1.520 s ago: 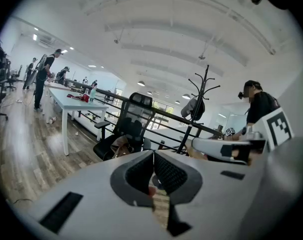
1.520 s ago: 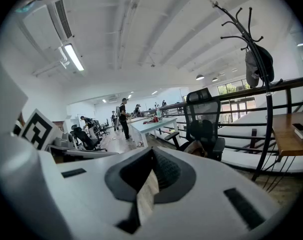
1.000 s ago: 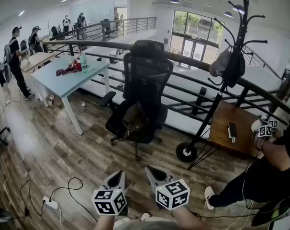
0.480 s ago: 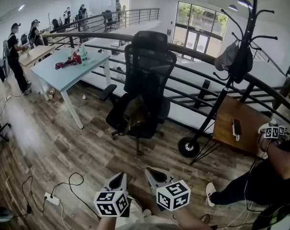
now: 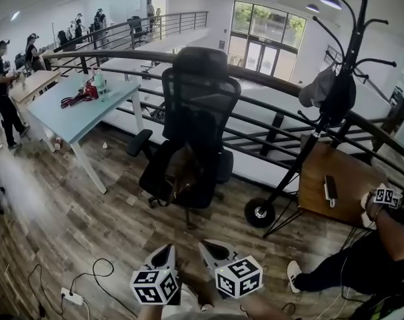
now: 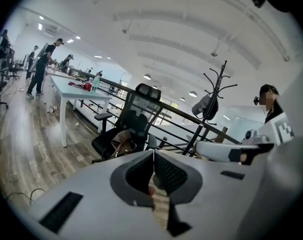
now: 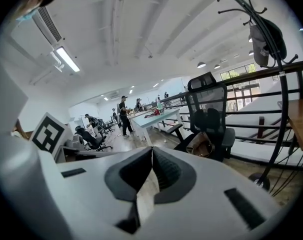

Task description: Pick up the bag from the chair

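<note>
We hold the left hand-held gripper (image 5: 164, 252) and right hand-held gripper (image 5: 212, 247) low, side by side, jaws closed on nothing. The bag (image 5: 182, 170) sits on the chair (image 5: 199, 89) seat, well apart from both.

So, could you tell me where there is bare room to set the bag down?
Free: the near end of the pale blue table, and the wooden floor between it and the black mesh chair. Crowded: the chair seat holds the brown bag; cables litter the floor nearer you.

Wood floor (image 5: 69, 219) with chair (image 5: 199, 92), coat rack (image 5: 301, 160)
</note>
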Demonstrator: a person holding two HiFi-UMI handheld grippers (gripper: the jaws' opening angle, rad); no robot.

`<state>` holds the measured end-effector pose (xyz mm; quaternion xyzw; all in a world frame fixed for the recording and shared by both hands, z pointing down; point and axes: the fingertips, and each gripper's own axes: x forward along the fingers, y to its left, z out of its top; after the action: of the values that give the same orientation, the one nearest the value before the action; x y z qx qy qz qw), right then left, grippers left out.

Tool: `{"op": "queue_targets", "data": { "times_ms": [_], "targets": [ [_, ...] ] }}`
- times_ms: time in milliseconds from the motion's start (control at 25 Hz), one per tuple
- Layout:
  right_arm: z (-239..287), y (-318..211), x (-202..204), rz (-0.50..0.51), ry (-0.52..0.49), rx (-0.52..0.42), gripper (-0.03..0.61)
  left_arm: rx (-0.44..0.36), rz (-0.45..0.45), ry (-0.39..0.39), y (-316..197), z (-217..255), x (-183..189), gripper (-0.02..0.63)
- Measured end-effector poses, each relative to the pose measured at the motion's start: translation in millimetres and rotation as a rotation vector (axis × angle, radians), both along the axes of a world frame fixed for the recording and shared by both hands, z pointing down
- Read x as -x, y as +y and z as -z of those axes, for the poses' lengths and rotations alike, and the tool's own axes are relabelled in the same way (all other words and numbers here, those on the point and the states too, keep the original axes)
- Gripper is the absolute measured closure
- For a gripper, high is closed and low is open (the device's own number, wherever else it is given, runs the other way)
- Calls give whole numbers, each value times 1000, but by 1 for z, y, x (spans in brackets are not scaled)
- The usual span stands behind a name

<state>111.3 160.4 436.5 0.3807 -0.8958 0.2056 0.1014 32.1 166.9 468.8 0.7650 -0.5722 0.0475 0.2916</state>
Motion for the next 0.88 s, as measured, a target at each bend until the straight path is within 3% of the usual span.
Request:
{"op": "queue_targets", "data": {
  "times_ms": [440,880],
  "targets": [
    [8,-106,49,-8,-5,0,577,8,-21,-2,-99,4,47,611],
    [11,-179,95,-38,-27,0,577,1,-46,-14,-170,6,96,611]
  ]
}}
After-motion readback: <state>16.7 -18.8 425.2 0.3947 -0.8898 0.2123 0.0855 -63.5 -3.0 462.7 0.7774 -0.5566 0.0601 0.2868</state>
